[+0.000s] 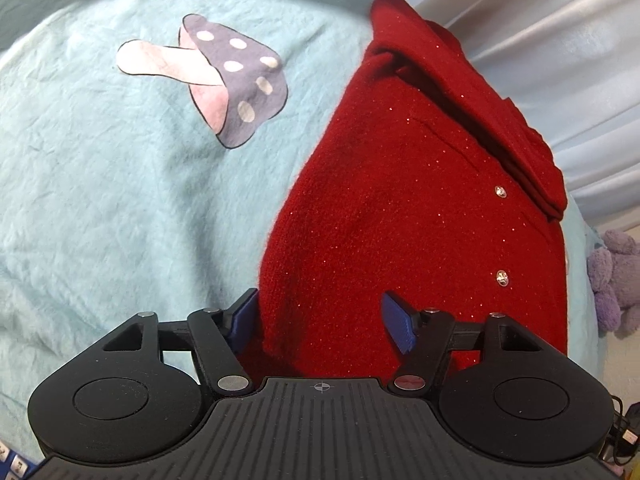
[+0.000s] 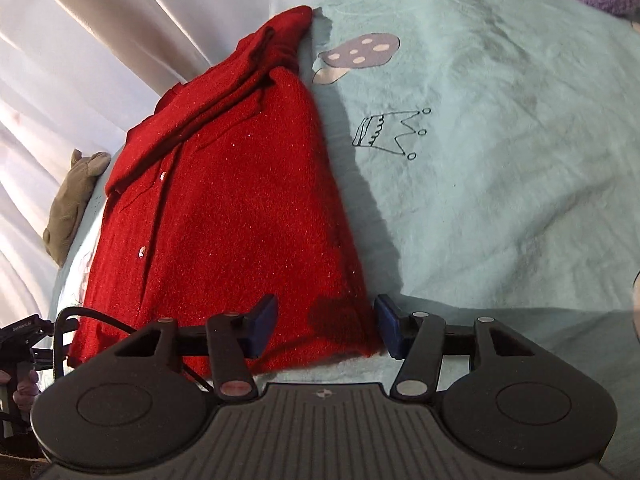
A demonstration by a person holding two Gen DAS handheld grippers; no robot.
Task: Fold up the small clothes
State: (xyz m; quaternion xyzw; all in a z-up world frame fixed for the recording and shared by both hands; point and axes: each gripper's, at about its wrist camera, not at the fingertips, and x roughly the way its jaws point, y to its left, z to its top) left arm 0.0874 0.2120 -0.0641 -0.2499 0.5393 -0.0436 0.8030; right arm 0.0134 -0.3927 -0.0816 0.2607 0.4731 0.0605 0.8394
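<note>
A red cardigan (image 1: 400,200) lies partly folded on a pale blue blanket (image 1: 100,180) printed with a mushroom (image 1: 224,76), its buttoned front up and one sleeve laid back across the top end. The left hand-held gripper (image 1: 320,322) stands at the near hem with its jaws apart, straddling one corner of the knit, the pads not yet pressing on it. The right hand-held gripper (image 2: 326,328) is at the other near corner, jaws likewise apart around the hem edge. The cardigan looks soft, thick and light: it should drape and sag rather than hold a crease, and the fuzzy knit should not slip between the pads. The layered hem corners seem the sensible place to pinch, taking every layer so none trails. The small shiny buttons (image 1: 500,234) are best kept clear of the pads.
</note>
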